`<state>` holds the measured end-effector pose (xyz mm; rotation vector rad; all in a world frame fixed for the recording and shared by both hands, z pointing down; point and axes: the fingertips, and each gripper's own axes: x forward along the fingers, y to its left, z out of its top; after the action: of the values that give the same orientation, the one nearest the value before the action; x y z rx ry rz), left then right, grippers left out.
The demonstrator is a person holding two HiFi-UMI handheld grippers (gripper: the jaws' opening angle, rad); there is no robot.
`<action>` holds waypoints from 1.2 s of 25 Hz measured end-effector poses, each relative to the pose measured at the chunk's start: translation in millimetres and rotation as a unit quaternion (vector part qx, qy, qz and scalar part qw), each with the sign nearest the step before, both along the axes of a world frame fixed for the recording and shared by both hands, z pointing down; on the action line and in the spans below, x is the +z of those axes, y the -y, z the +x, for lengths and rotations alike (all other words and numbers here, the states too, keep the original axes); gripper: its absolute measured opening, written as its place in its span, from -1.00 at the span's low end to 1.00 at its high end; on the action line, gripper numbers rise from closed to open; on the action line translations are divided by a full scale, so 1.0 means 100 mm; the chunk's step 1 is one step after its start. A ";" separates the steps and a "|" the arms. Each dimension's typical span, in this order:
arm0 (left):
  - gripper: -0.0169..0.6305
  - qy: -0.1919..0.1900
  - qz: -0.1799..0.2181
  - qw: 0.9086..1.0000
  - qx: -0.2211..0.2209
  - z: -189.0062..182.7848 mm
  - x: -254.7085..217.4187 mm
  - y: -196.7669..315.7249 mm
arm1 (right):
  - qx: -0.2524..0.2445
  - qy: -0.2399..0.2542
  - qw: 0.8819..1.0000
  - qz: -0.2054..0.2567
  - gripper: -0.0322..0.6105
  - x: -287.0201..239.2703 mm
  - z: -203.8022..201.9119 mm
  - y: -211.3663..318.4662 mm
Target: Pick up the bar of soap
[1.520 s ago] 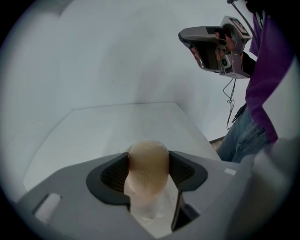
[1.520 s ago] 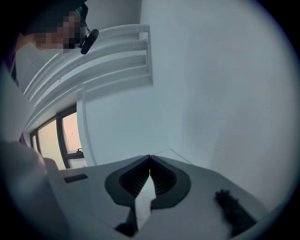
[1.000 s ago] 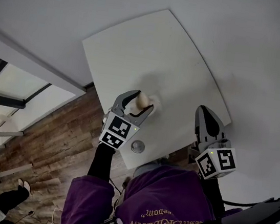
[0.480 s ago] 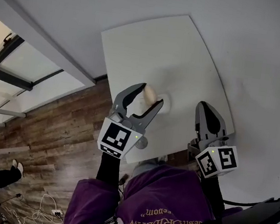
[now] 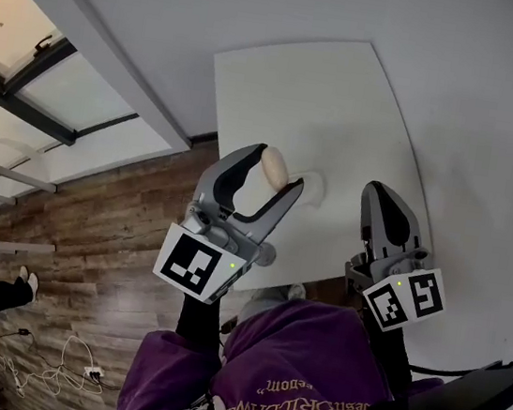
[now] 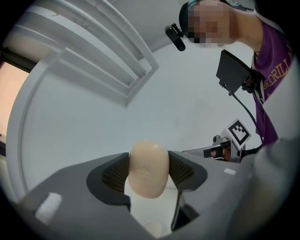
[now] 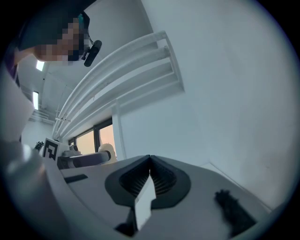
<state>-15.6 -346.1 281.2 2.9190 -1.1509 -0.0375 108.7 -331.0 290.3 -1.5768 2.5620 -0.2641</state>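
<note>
The jaws of the left gripper (image 5: 276, 178) stand fairly wide and are closed on the bar of soap (image 6: 148, 168). The ribbed pads press its two broad sides, and its rounded end pokes out past the tips. Gripping across the flat faces, with much of the bar sunk between the pads, looks meant to keep a slick, rounded thing from squirting out. The left gripper view shows only wall behind the soap, so the bar appears to be held up off the white counter (image 5: 327, 105), above its near left part. The pick-up itself looks done.

On the right, the jaws of the right gripper (image 7: 149, 162) are closed together on nothing. That gripper hangs near the counter's near right edge, well apart from the soap, probably parked out of the way since one gripper is enough.
</note>
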 end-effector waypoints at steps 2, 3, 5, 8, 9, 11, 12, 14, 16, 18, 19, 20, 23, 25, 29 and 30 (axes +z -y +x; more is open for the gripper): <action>-0.14 0.000 0.007 1.000 -0.007 -0.02 -0.06 -0.03 | -0.006 0.003 1.000 0.007 -0.87 -0.02 0.01 0.01; -0.14 0.000 0.005 1.000 -0.008 -0.02 -0.07 -0.04 | -0.008 0.005 1.000 0.010 -0.87 -0.02 0.02 0.02; -0.14 -0.007 0.009 1.000 -0.009 -0.02 -0.10 -0.06 | -0.012 0.008 1.000 0.015 -0.87 -0.02 0.04 0.03; -0.14 -0.028 0.026 0.999 -0.005 -0.06 -0.21 -0.09 | -0.016 0.010 1.000 0.021 -0.87 -0.03 0.02 0.02; -0.14 -0.034 0.032 0.999 0.000 -0.07 -0.23 -0.11 | -0.017 0.009 1.000 0.024 -0.87 -0.04 0.01 0.01; -0.14 -0.045 0.039 0.998 0.010 -0.07 -0.27 -0.13 | -0.018 0.007 0.999 0.030 -0.87 -0.06 0.01 0.00; -0.15 -0.050 0.039 0.998 0.014 -0.07 -0.28 -0.15 | -0.017 0.007 0.999 0.032 -0.87 -0.07 0.01 -0.01; -0.15 -0.062 0.038 0.997 0.019 -0.09 -0.30 -0.18 | -0.018 0.006 0.999 0.035 -0.87 -0.08 0.00 -0.03; -0.15 -0.073 0.039 0.996 0.023 -0.09 -0.31 -0.20 | -0.017 0.005 0.999 0.038 -0.87 -0.09 -0.01 -0.04; -0.15 -0.076 0.039 0.996 0.024 -0.09 -0.32 -0.21 | -0.018 0.003 0.999 0.039 -0.87 -0.10 0.00 -0.04; -0.15 -0.077 0.039 0.996 0.025 -0.09 -0.32 -0.21 | -0.019 0.002 0.999 0.039 -0.87 -0.10 0.00 -0.05; -0.15 -0.078 0.038 0.996 0.026 -0.08 -0.32 -0.21 | -0.020 0.001 0.999 0.039 -0.87 -0.10 -0.01 -0.05; -0.15 -0.082 0.036 0.996 0.029 -0.10 -0.32 -0.22 | -0.023 -0.002 0.999 0.039 -0.87 -0.09 -0.02 -0.05; -0.15 -0.084 0.036 0.995 0.029 -0.12 -0.33 -0.21 | -0.023 -0.004 0.999 0.040 -0.87 -0.10 -0.03 -0.04; -0.15 -0.085 0.035 0.995 0.028 -0.13 -0.33 -0.22 | -0.023 -0.007 0.999 0.041 -0.87 -0.11 -0.04 -0.04; -0.15 -0.083 0.035 0.996 0.028 -0.13 -0.32 -0.22 | -0.023 -0.008 0.999 0.041 -0.87 -0.10 -0.04 -0.04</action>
<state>-28.2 -323.7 248.8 2.9379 -1.0626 -0.3205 104.5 -326.7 280.2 -1.5003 2.5870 -0.1496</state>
